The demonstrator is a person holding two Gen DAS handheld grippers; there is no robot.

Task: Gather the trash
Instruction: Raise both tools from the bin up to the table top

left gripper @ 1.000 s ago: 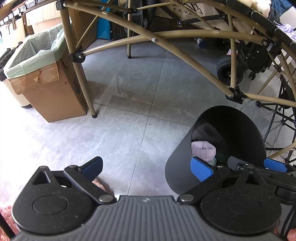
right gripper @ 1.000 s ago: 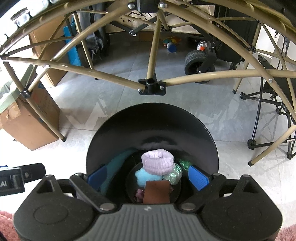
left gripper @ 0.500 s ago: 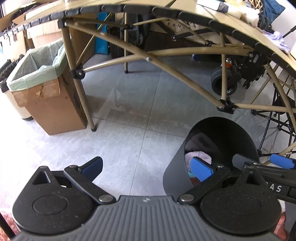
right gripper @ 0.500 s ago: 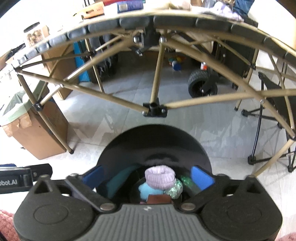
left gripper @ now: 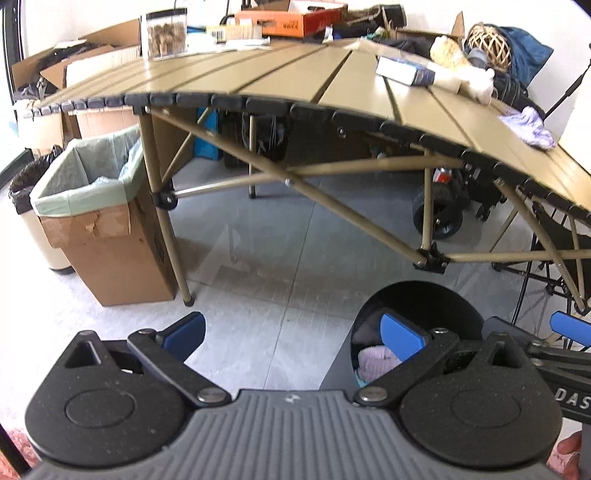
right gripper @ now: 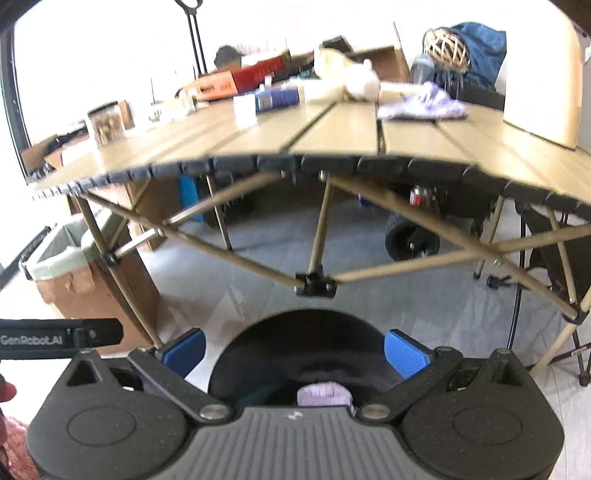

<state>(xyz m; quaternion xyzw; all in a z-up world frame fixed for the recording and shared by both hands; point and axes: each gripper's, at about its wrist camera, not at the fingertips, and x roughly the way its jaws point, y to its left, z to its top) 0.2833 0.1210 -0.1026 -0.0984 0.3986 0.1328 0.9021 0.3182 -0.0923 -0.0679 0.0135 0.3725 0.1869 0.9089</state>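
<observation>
Here, working left to right, a cardboard box (left gripper: 110, 254) lined with a pale green bag stands on the floor beside a leg of the folding table (left gripper: 295, 77). One jar (left gripper: 166, 33), one orange box (left gripper: 291, 20) and one small blue-and-white box (left gripper: 406, 70) lie further along the tabletop. Near the right edge sits one crumpled lilac wrapper (right gripper: 424, 105), which I judge to be the trash left to collect.

That wrapper looks thin, light and soft. It should crush without resistance, so a pinch across its bunched middle would hold better than a pinch at a loose edge, which could slip out.

Below the table's near edge stands one black bin (left gripper: 421, 314). It already holds a lilac wad (right gripper: 325, 395) and something teal, though the rest of its contents are hidden.

The left gripper (left gripper: 291, 332) has its jaws spread wide over bare floor, with nothing between them. The right gripper (right gripper: 295, 349) is equally splayed above the bin's mouth; its jaws have just been opening, and no object sits between its blue pads (right gripper: 404, 354).
</observation>
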